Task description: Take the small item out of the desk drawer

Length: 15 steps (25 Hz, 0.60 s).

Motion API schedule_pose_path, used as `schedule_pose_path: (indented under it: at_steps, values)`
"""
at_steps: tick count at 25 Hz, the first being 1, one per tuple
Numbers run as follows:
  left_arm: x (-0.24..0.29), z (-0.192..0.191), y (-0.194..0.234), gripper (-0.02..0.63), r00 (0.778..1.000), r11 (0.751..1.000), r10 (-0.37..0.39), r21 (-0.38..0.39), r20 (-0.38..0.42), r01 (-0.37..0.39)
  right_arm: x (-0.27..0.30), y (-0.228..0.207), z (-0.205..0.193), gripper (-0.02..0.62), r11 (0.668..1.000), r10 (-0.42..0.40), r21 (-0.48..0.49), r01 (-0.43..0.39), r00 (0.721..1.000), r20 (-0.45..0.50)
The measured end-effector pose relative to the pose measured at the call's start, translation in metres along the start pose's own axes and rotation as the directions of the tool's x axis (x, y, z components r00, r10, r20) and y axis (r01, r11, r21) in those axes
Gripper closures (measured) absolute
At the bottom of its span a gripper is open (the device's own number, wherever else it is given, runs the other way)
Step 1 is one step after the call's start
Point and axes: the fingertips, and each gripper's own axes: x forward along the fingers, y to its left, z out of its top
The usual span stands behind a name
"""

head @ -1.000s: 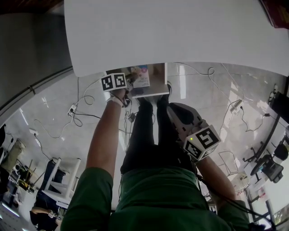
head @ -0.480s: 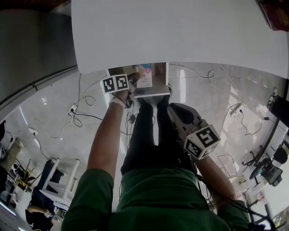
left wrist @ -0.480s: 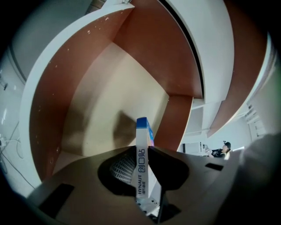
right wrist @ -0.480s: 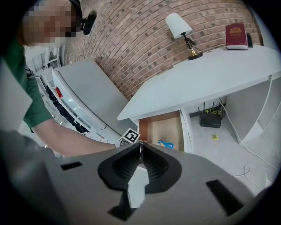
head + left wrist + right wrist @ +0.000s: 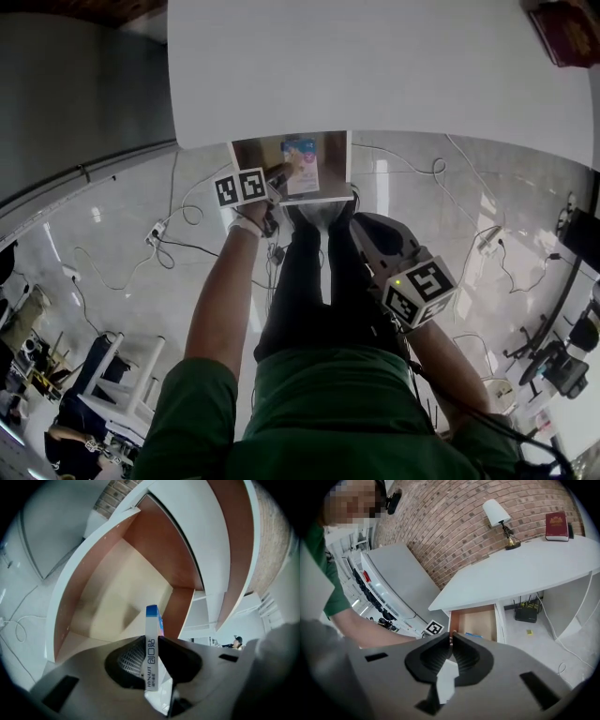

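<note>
Gripping a slim box (image 5: 151,620) above the drawer (image 5: 101,581), left tool (image 5: 151,641) just closed.

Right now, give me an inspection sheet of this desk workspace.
Surface: white desk top carries a white-shaded lamp and a red book.
Job's things: wood-lined desk drawer open; thin white box with a blue end held above its floor.
Clutter: nothing seen.
Grippers: left gripper shut on the box, its jaws having just been closing onto it; right gripper shut, empty.
Cables: loose cables trail across the floor; black router under the desk.
Surroundings: brick wall, glossy tiled floor.
</note>
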Motion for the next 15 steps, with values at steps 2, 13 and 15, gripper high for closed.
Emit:
schedule_pose_path:
  at_steps: [2, 13, 15]
  values:
    - [-0.007, 0.0, -0.005, 0.528, 1.0, 1.0, -0.008, -0.006, 0.016, 0.008, -0.002, 0.001, 0.005, 0.574, 1.0, 0.002, -0.014, -0.002, 1.0, 0.008]
    - [-0.058, 0.005, -0.054, 0.528, 0.989, 0.996, -0.081, -0.026, 0.121, 0.085, -0.016, 0.006, 0.055, 0.583, 0.996, 0.007, -0.089, 0.001, 0.996, 0.087]
    - [-0.067, 0.004, -0.066, 0.528, 0.987, 0.994, -0.099, -0.024, 0.129, 0.103, -0.018, 0.01, 0.065, 0.583, 0.994, 0.014, -0.105, -0.004, 0.995, 0.096]
